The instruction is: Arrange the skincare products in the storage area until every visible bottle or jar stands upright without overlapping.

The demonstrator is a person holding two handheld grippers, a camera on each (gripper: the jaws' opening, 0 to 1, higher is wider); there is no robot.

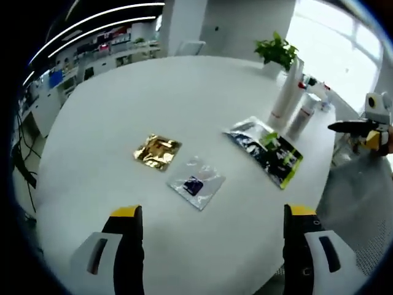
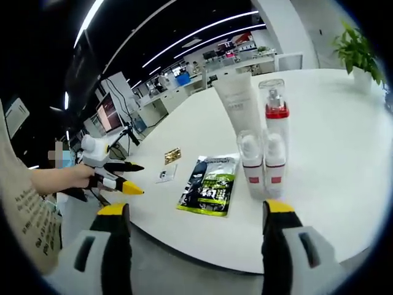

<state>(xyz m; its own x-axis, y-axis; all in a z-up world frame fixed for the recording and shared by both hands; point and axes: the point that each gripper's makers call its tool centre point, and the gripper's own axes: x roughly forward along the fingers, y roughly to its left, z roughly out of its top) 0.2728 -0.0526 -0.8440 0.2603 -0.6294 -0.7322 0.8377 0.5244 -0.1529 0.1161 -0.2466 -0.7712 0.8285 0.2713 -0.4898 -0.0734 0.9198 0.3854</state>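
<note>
On the smooth white round table (image 1: 123,123), a crinkled gold foil sachet (image 1: 157,150) lies at nine o'clock of a clear plastic sachet with a dark centre (image 1: 195,182). A glossy black-and-green pouch (image 2: 210,183) lies flat at nine o'clock of the upright group: a tall white tube (image 2: 236,101), a clear bottle with a red band (image 2: 274,110) and two small white bottles (image 2: 263,165). A leafy green plant (image 2: 356,52) stands beyond. The left gripper (image 1: 209,215) and right gripper (image 2: 193,212) both hover with jaws apart, holding nothing.

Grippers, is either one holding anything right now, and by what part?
Nothing is held. The left gripper and right gripper are both open with empty jaws, short of the table.
</note>
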